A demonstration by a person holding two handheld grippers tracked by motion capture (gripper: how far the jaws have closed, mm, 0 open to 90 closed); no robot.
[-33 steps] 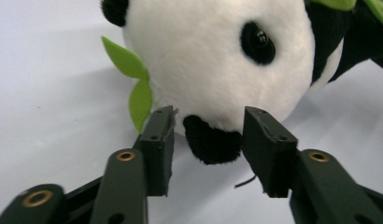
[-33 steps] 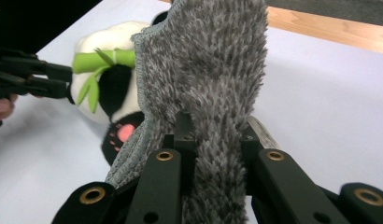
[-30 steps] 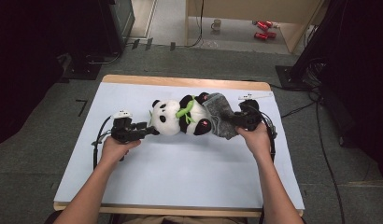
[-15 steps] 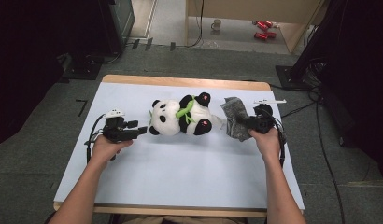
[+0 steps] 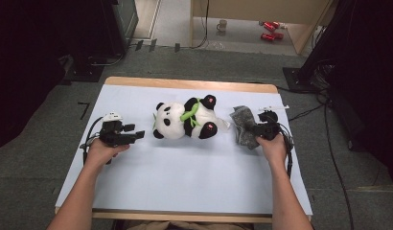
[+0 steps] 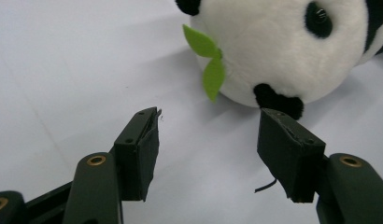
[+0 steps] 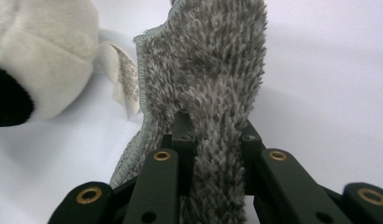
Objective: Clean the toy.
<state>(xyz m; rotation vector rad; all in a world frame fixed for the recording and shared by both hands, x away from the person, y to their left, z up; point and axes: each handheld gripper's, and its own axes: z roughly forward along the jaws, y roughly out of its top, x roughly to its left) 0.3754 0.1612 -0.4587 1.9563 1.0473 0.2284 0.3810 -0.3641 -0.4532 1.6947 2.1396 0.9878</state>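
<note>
I can read no writing anywhere; the pale tag (image 7: pixel 118 74) sewn at the panda's rear shows print too blurred to make out.

Taking the plush panda (image 5: pixel 187 120) as my landmark: it lies on its side near the middle of the pale blue table mat (image 5: pixel 185 191), head to the left. Left of its head I hold the left gripper (image 5: pixel 137 135), tongs spread with nothing between them and just short of the head; they have just been opening. In the left gripper view the panda's black ear (image 6: pixel 278 100) sits just beyond the tips, and its green leaf (image 6: pixel 208 60) hangs from the face.

Right of the panda's feet, the right gripper (image 5: pixel 256 130) is pinching the grey fuzzy cloth (image 5: pixel 243 125), pads pressed into the pile.

A second ago that cloth lay against the panda's body with both grippers up against the toy; now the cloth is clear of it, to the right, and the left gripper has backed off the head.

Beyond the table, past the panda, a mug (image 5: pixel 223 24) and red things (image 5: pixel 269 29) sit on the floor. Nothing stands between either gripper and the panda.
</note>
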